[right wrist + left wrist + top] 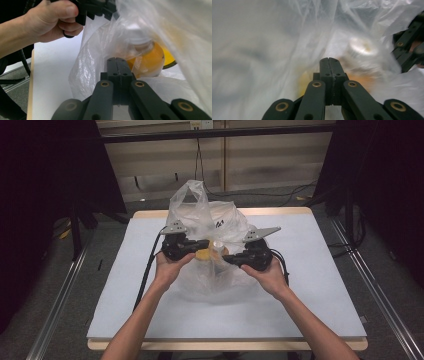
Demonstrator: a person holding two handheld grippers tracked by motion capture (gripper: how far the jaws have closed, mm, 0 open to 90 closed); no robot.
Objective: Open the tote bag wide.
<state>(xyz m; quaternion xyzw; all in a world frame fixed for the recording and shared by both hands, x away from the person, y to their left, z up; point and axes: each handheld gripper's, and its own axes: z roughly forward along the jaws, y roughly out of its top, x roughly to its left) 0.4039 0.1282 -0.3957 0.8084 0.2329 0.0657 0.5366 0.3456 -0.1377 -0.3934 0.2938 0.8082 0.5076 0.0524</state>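
A clear plastic bag (200,205) lies crumpled at the middle of the table (310,285). Inside it is a bottle of orange liquid (147,57) with a white cap, blurred through the film in the left gripper view (360,47). My left gripper (206,243) presses into the bag's left side, jaws shut together on the film (328,60). Opposite it, my right gripper (226,260) is shut on the bag's right side (116,59), just in front of the bottle. A yellow patch (170,58) shows behind the bottle.
The pale blue table top has a wooden rim (225,344) and bare surface all around the bag. Black cables (147,270) trail from the left gripper off the table's left. Dark curtains and metal rails flank the table. The left hand (50,20) grips its tool nearby.
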